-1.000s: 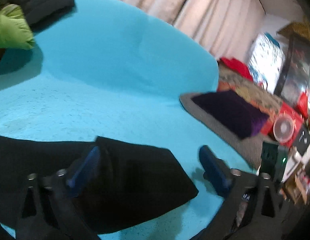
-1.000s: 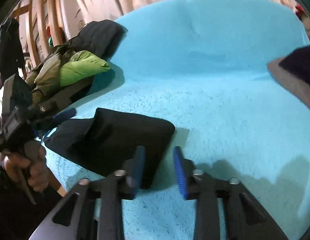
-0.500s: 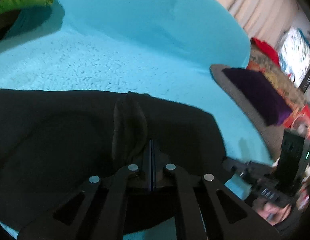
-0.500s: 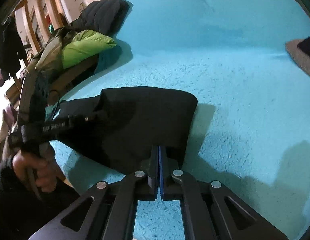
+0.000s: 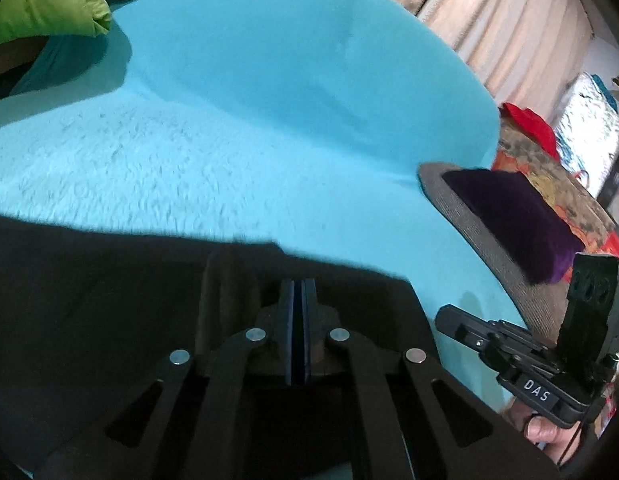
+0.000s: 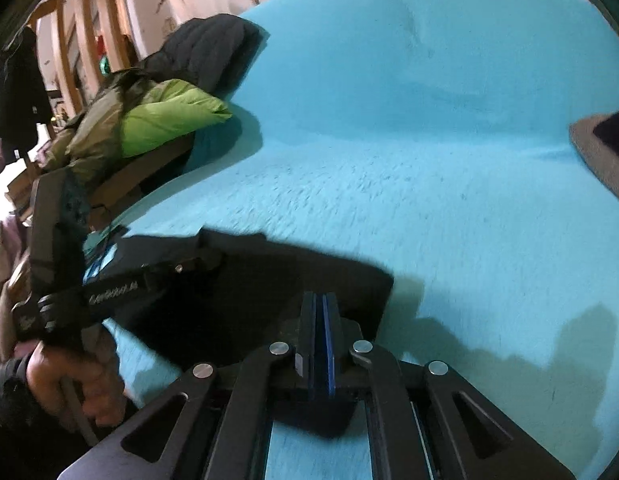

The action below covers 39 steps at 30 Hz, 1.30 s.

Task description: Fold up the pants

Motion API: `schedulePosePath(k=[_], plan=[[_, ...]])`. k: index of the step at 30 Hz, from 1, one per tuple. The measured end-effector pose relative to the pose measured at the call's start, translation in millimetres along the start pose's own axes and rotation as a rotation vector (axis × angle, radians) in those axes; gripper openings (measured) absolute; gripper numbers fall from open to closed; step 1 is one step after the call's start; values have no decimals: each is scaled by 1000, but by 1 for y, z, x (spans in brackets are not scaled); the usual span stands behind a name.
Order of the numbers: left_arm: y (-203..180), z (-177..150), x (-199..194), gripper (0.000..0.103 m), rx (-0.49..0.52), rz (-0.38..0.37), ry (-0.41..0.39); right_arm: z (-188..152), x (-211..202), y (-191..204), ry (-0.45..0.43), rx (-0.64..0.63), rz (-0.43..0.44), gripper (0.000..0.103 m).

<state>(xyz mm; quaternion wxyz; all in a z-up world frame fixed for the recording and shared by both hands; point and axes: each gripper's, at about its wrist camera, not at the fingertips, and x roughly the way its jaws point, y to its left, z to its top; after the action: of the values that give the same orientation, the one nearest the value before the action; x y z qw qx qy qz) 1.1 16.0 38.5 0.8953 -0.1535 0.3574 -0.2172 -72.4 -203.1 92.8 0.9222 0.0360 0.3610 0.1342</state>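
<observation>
Left wrist view: the left gripper [image 5: 297, 292] has its blue-padded jaws pressed together on a raised pleat of the black fabric pants [image 5: 109, 300], which fill the frame from 6 to 9 o'clock. The pants lie on the fluffy turquoise blanket [image 5: 249, 120] that covers the seat and rises behind it toward 12 o'clock. At 4 o'clock the right gripper [image 5: 449, 314] enters, its black body held by fingers [image 5: 543, 434] at the frame edge; its tip sits at the right-hand edge of the pants. A dark purple cushion [image 5: 517, 220] on a grey mat [image 5: 461, 216] lies at 3 o'clock, and a lime-green padded jacket [image 5: 45, 0] at 10 o'clock. Beige pleated curtains [image 5: 489, 12] hang at 1 o'clock.

Right wrist view: the right gripper [image 6: 319, 304] is likewise clamped, its blue pads meeting over the near corner of the pants [image 6: 269, 292], which spread from the centre toward 9 o'clock. The left gripper [image 6: 197, 260] reaches in from 9 o'clock over the dark cloth, carried by the person's left hand [image 6: 69, 384] at 8 o'clock. The blanket [image 6: 449, 160] occupies the frame from 12 to 5 o'clock. The lime-green jacket [image 6: 169, 116] and a black quilted jacket [image 6: 213, 44] are piled at 10 to 11 o'clock.
</observation>
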Motion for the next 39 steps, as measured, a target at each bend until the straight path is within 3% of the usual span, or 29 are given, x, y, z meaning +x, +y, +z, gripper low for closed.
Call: schedulePosePath(k=[3, 5, 9, 12, 15, 18, 22, 27, 28, 30, 35, 37, 39], plan=[[17, 1, 8, 1, -45, 114, 16, 3, 38, -11, 143, 46, -8, 4], [26, -1, 7, 1, -67, 101, 16, -2, 41, -13, 122, 53, 8, 4], [10, -6, 6, 1, 38, 177, -4, -2, 38, -13, 113, 43, 6, 4], [9, -7, 3, 1, 27, 178, -15, 6, 27, -20, 62, 97, 40, 4], [9, -7, 4, 1, 16, 172, -14, 17, 23, -19, 1, 86, 14, 6], [13, -9, 3, 1, -2, 162, -6, 10, 55, -24, 117, 114, 6, 5], [11, -10, 3, 1, 3, 172, -10, 11, 48, -26, 75, 126, 20, 5], [11, -11, 3, 1, -1, 173, -15, 1, 2, -4, -21, 11, 12, 8], [11, -10, 3, 1, -2, 173, -15, -4, -2, 2, -18, -17, 10, 9], [11, -10, 3, 1, -4, 172, -14, -21, 11, 12, 95, -67, -27, 13], [13, -10, 2, 1, -20, 167, -12, -17, 3, 18, 40, -74, -64, 15], [14, -10, 2, 1, -25, 160, -10, -18, -5, 32, -5, -130, -37, 15], [14, -10, 1, 1, -28, 157, -10, -28, 14, 41, 83, -169, -49, 15]])
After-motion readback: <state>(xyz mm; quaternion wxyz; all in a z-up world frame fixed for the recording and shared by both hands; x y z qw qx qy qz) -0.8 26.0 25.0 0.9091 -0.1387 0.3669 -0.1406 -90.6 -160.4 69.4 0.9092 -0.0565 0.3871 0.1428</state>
